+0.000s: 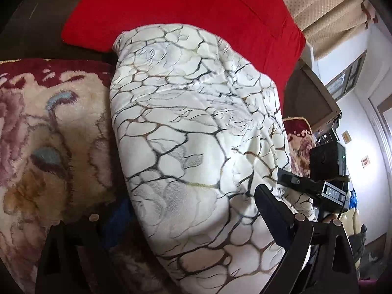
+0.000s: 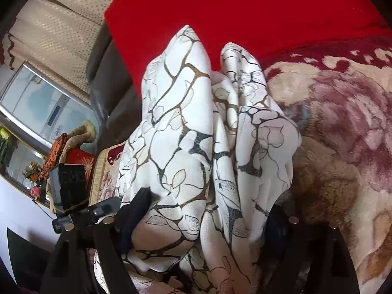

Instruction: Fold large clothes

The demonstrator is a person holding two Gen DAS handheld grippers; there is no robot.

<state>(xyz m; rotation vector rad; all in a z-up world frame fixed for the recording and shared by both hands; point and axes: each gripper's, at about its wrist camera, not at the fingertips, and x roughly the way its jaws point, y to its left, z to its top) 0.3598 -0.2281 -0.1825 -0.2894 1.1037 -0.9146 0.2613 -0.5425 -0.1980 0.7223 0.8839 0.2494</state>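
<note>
A large white cloth (image 1: 186, 127) with a dark and gold crackle print lies as a thick folded bundle on a floral fleece blanket (image 1: 49, 132). My left gripper (image 1: 181, 210) stands open and wide over the bundle's near end. Its right finger (image 1: 264, 201) rests above the cloth, and its left fingertip is lost in shadow. In the right wrist view the same cloth (image 2: 196, 127) is bunched into tall folds. My right gripper (image 2: 207, 215) is shut on the bunch, with both fingers (image 2: 137, 208) pressed into the fabric. Each gripper shows at the edge of the other's view.
A red cushion (image 1: 186, 5) lies behind the cloth against dark upholstery (image 2: 110, 90). Beige curtains (image 2: 61, 24), a window (image 2: 41, 107) and a cluttered sill with flowers (image 2: 34, 171) are off to one side. Something dark blue (image 1: 117, 220) peeks out beside the bundle.
</note>
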